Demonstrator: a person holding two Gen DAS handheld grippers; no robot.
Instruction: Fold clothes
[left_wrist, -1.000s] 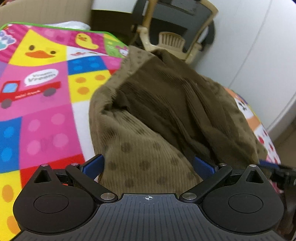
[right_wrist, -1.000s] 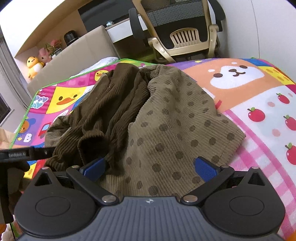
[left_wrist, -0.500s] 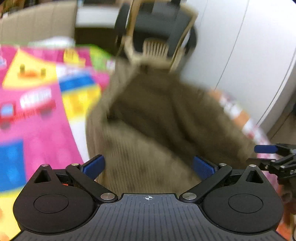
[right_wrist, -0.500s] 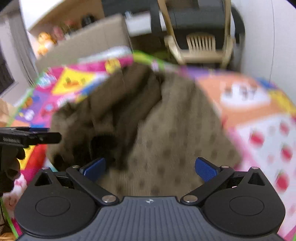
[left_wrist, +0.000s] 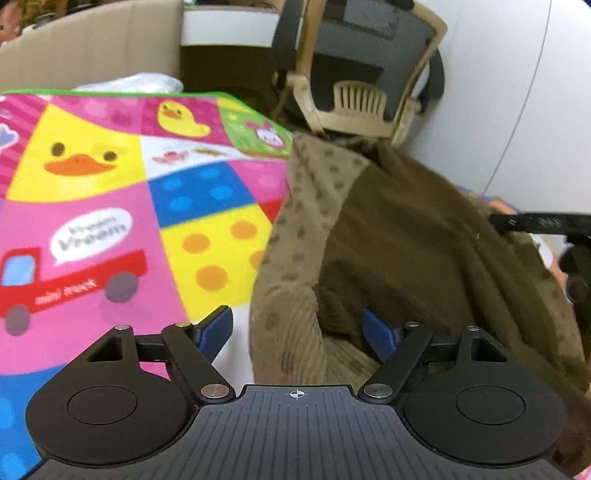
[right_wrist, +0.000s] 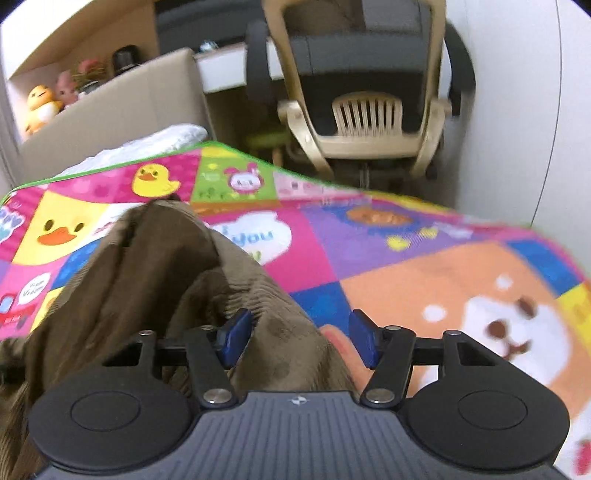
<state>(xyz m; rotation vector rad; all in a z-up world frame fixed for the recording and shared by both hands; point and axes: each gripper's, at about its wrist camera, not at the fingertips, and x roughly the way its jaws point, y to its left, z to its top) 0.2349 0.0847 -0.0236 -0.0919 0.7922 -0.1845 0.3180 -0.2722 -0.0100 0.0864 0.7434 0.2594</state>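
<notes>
A brown corduroy garment (left_wrist: 406, 236) with a tan dotted side (left_wrist: 306, 206) lies bunched on a colourful play mat (left_wrist: 92, 221). My left gripper (left_wrist: 297, 330) straddles its near left edge. The jaws are closing with a tan fold between them, and the left pad (left_wrist: 218, 328) is still off the cloth. My right gripper (right_wrist: 300, 336) straddles the garment (right_wrist: 147, 273) at its right edge. Its jaws are closing too: the left pad (right_wrist: 236, 332) is against the cloth, while the right pad (right_wrist: 364, 338) hangs over bare mat (right_wrist: 424, 295). A black frame (left_wrist: 539, 222) of the right gripper shows at the left view's right edge.
A beige plastic chair (right_wrist: 365, 122) with a dark office chair behind it stands past the mat's far edge. A cardboard box (right_wrist: 122, 110) and a white cloth (right_wrist: 147, 142) sit at the back left. Plush toys (right_wrist: 42, 105) are on a shelf, and a white wall (left_wrist: 517, 92) runs along the right.
Both grippers' jaws have narrowed. The left view slid toward the garment's left edge and the right view toward its right edge, so more bare mat shows in each.
</notes>
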